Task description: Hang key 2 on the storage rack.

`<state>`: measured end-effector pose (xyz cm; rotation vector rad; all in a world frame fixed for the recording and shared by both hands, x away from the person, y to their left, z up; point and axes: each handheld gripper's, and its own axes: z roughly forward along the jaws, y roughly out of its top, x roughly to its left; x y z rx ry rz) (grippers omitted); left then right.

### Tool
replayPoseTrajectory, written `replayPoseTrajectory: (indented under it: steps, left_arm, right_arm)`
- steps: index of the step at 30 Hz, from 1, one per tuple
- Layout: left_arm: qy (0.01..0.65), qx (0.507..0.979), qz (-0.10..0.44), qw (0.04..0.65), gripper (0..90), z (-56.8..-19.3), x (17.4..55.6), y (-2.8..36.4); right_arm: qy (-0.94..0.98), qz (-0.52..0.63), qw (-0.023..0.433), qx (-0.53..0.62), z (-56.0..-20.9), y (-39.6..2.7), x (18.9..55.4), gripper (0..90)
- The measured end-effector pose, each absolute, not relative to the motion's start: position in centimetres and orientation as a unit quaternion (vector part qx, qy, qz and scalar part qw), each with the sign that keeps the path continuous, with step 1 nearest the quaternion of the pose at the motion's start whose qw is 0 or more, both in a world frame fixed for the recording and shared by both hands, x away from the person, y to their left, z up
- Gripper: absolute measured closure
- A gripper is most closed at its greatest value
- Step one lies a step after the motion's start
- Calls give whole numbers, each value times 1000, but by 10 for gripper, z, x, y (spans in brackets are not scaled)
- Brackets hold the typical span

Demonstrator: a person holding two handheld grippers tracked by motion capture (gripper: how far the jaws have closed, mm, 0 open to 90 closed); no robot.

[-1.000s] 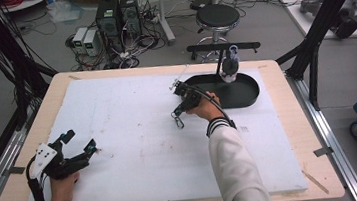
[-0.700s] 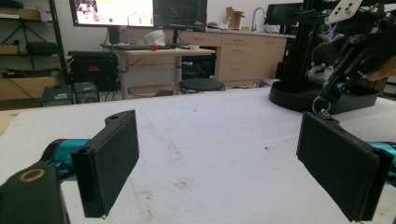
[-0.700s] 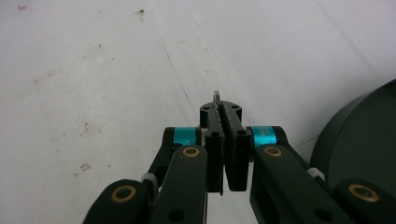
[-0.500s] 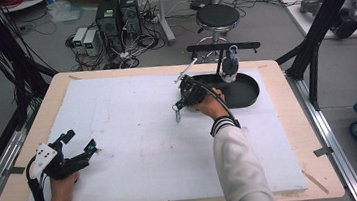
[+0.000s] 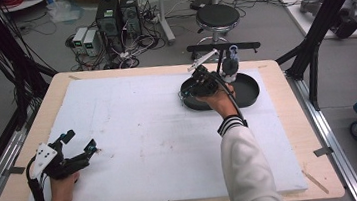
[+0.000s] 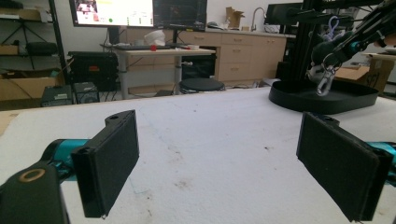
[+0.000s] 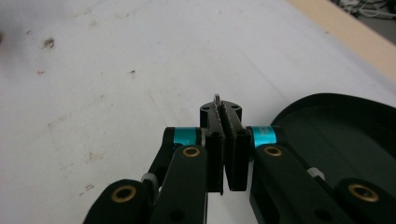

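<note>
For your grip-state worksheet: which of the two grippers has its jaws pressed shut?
The right gripper, raised by the black tray, pinching a small metal clip; the left gripper rests open.

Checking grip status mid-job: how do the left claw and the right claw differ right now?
The left claw stands wide open with nothing between its jaws, low by the table's near left corner. The right claw is shut on a small metal clip, raised at the black tray. Both have black jaws.

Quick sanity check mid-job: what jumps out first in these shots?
The right tool hangs shut on a small metal clip above the near-left rim of the black tray at the far right of the white mat. The left tool rests near the front-left corner, jaws wide open.
</note>
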<state>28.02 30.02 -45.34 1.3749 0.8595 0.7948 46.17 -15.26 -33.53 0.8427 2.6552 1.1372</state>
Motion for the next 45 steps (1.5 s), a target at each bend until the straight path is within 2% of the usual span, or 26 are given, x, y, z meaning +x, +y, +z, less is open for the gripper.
replayPoseTrajectory:
  steps: [22,45]
  left_arm:
    - [375,597,345,619,134,-453,280,300]
    - [375,598,345,619,135,-453,280,301]
  right_arm:
    - [819,457,159,308,-304,-192,451,891]
    - [788,487,199,319,-273,-201,468,890]
